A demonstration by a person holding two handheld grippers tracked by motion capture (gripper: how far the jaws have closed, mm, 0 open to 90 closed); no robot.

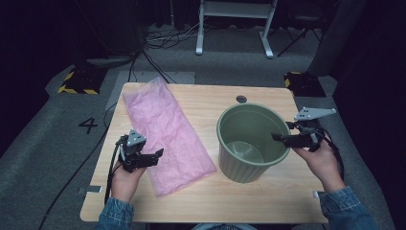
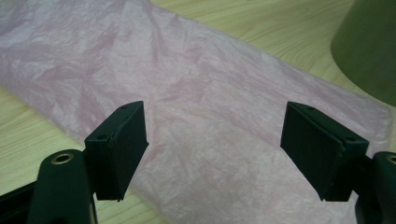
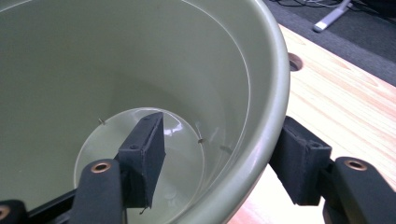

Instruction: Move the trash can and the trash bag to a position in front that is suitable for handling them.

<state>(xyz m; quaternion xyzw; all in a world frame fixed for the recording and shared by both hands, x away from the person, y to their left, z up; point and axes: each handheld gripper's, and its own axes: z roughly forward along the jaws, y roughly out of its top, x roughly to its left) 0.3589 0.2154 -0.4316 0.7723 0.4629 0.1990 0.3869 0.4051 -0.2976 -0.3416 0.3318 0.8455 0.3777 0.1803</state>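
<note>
A green bucket (image 1: pixel 250 143) is shown upright on a wooden table (image 1: pixel 268 196), with the right gripper (image 1: pixel 282 138) set across its rim on the side nearest the right hand (image 1: pixel 321 160). In the right gripper view the jaws are seen parted astride the bucket's wall (image 3: pixel 261 140): one jaw hangs inside the hollow above the pale floor, the other stands outside just beside the rim; a gap is visible at the inner jaw, and no squeeze on the wall can be made out. Beyond the outer jaw a strip of bare tabletop runs to the far edge, where a round hole (image 3: pixel 294 61) is cut. The left gripper (image 1: pixel 149 156) is held wide apart over the near part of a pink plastic bag (image 1: pixel 165 134), which lies flat and creased, nothing being between the jaws. From this gripper the bucket is seen ahead and to one side, near the bag's edge. Bare wood is left open behind the left gripper toward the table's edge.
</note>
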